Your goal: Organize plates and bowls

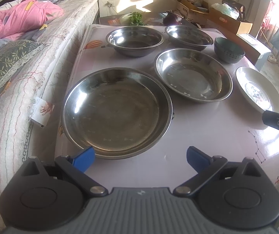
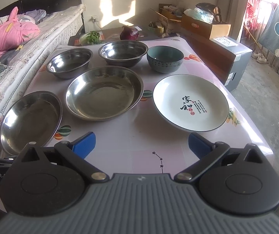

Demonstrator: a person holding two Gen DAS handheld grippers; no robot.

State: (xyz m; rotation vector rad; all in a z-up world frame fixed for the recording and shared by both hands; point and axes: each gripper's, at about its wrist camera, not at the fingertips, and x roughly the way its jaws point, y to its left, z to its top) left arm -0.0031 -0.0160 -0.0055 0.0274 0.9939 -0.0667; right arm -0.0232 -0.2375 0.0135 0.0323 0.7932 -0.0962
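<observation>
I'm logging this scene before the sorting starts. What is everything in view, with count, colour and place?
Steel plates: 2, silver, table's near left and centre, apart.
Steel bowls: 2, silver, far row, left and middle.
Ceramic bowl: 1, dark teal, far right.
Ceramic plate: 1, white with dark rim and black characters, near right.
Table: 1, pale pink patterned cover.
Red onion: 1, purple, beyond the table.
Greens: 1 bunch, beside the onion.
Cardboard boxes: several, brown, far right.
Bed: 1, white mattress, left, pink garment on it.
Left gripper: open, empty.
Right gripper: open, empty.
</observation>
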